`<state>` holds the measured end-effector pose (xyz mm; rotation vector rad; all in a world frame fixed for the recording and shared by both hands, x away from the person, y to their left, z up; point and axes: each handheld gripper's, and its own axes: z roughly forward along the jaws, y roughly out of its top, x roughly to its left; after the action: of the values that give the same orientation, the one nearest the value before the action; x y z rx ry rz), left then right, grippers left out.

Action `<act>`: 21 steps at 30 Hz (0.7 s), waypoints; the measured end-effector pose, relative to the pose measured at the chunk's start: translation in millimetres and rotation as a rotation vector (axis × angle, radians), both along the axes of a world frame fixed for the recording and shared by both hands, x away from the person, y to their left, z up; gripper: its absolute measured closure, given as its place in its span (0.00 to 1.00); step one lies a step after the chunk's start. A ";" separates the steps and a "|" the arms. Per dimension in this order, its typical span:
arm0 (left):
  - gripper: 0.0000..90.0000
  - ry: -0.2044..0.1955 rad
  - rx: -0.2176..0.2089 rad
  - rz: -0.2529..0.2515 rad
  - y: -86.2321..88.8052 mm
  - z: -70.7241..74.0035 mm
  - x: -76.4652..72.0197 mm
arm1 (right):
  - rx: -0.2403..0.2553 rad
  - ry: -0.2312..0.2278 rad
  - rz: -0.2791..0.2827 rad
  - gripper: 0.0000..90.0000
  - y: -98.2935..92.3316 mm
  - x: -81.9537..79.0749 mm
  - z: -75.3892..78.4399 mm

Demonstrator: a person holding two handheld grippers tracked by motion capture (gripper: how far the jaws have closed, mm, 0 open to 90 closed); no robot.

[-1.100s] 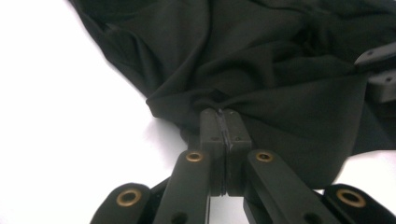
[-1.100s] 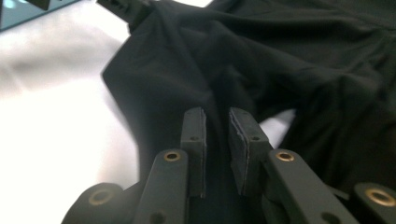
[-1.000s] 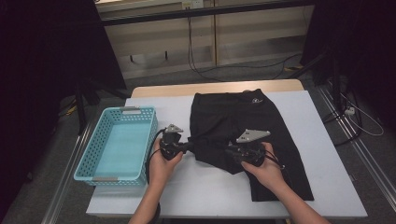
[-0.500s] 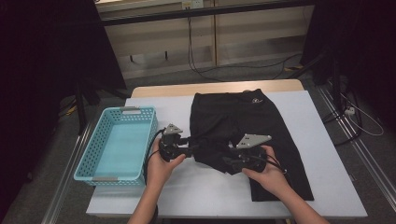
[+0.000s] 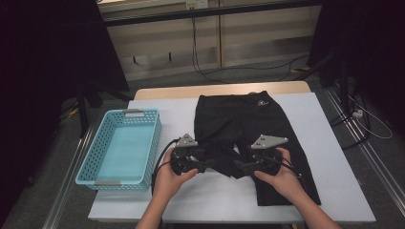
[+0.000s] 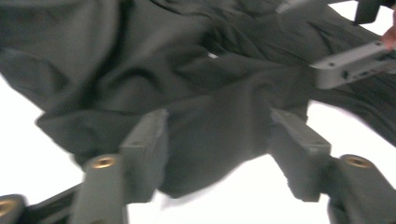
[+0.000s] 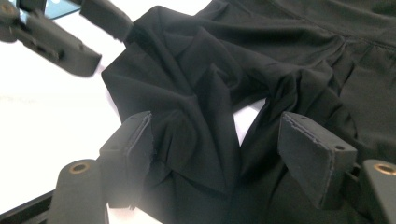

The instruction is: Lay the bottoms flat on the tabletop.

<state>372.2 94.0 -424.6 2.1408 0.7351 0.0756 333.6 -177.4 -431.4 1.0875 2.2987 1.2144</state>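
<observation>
The room around is dark, with a grey floor [image 5: 267, 71], pale wall panels and cables trailing behind. The table [image 5: 329, 143] has a white top with a bare wooden strip along its far edge. On its left part sits a turquoise basket [image 5: 90, 164], long axis running away from the person, nothing in it.

Black shorts [image 5: 248, 119] lie on the middle and right of the table, long axis near to far, waistband at the far edge with a small white logo, legs pointing toward the person. The right leg lies flat down to the near edge; the left leg is bunched into folds between the two tools.

The left tool [image 5: 203, 160] lies level at the shorts' left side, pointing right. Its jaws have just been opening and then eased in a little; they stand apart with the rumpled hem [image 6: 210, 140] between them, pads not pressing.

The right tool [image 5: 243, 167] points left toward it, near but apart. Its jaws have just been opening and stand wide, a fold of cloth [image 7: 205, 135] between them, unpinched.
</observation>
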 end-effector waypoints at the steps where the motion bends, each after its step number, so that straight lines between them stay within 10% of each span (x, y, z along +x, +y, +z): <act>1: 0.52 0.009 0.013 -0.016 -2.7 -1.9 -1.1 | -0.002 0.001 0.000 0.30 0.1 -0.2 -0.5; 21: 0.96 0.068 0.113 -0.084 -24.2 -23.1 -5.8 | 0.000 0.010 -0.015 0.30 -8.7 1.2 -1.3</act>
<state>366.3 69.8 -447.7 2.2887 0.6934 0.0000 334.8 -186.1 -432.7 1.1113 2.2934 1.2056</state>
